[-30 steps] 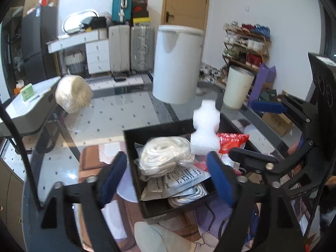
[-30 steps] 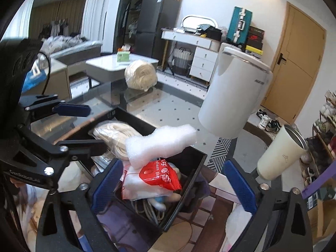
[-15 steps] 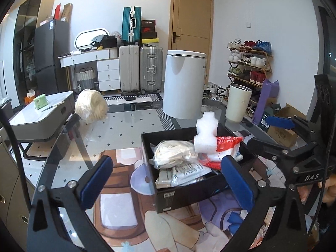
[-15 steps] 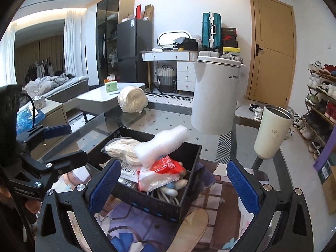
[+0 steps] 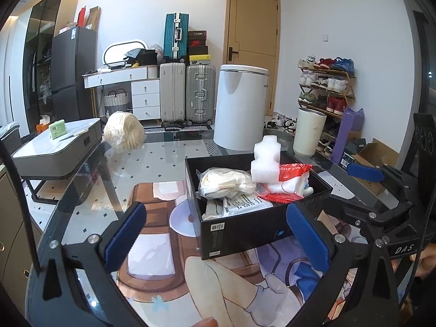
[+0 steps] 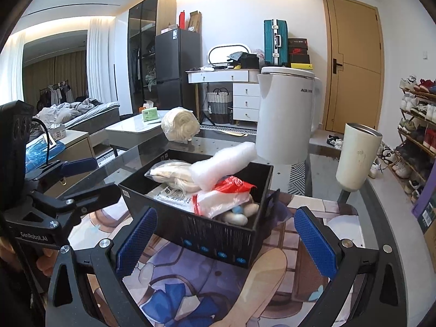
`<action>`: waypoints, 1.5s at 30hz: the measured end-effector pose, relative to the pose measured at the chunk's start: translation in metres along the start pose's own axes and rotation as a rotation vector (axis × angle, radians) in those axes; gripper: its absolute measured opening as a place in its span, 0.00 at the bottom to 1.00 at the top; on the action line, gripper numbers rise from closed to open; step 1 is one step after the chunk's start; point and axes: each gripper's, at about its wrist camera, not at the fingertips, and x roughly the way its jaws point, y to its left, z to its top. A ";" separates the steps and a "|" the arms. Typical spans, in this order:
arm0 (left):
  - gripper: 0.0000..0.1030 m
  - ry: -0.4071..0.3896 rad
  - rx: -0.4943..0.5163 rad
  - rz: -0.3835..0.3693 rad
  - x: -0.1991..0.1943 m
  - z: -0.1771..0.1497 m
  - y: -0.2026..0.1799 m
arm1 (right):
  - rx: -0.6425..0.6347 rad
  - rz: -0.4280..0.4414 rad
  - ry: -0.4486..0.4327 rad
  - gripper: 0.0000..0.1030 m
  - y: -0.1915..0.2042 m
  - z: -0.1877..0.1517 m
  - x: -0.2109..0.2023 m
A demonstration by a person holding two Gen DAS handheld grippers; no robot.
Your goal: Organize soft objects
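A black box (image 5: 245,231) (image 6: 207,234) stands on the glass table, holding soft items: a bagged white rope coil (image 5: 226,182) (image 6: 171,173), a white foam piece (image 5: 265,158) (image 6: 220,163), a red-and-white plastic bag (image 5: 288,179) (image 6: 223,196) and flat white packets (image 5: 242,204). A cream yarn bundle (image 5: 124,132) (image 6: 179,125) lies apart at the table's far side. My left gripper (image 5: 215,239) is open and empty, in front of the box. My right gripper (image 6: 223,245) is open and empty, in front of the box.
A white bin (image 5: 239,109) (image 6: 284,114) and a cream tumbler (image 5: 309,132) (image 6: 357,158) stand beyond the box. A grey side table (image 5: 57,147) is at the left. A shoe rack (image 5: 327,87) lines the right wall.
Both grippers have pulled back and away from the box, which now looks smaller and farther. Both stay open and empty.
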 end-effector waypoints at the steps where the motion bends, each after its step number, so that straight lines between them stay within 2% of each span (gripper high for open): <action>1: 1.00 -0.001 0.000 0.001 0.000 0.000 -0.001 | 0.002 0.001 0.000 0.99 0.000 -0.001 0.000; 7: 1.00 0.004 -0.010 -0.002 -0.001 -0.008 0.000 | 0.009 -0.009 -0.007 0.99 -0.001 -0.011 -0.003; 26: 1.00 -0.018 -0.042 0.014 -0.003 -0.014 0.004 | 0.021 -0.022 -0.068 0.99 -0.003 -0.014 -0.017; 35: 1.00 -0.030 -0.017 0.024 -0.005 -0.015 0.000 | 0.017 -0.025 -0.085 0.99 -0.002 -0.015 -0.019; 45: 1.00 -0.038 -0.065 0.020 -0.007 -0.016 0.010 | 0.013 -0.026 -0.089 0.99 0.000 -0.015 -0.021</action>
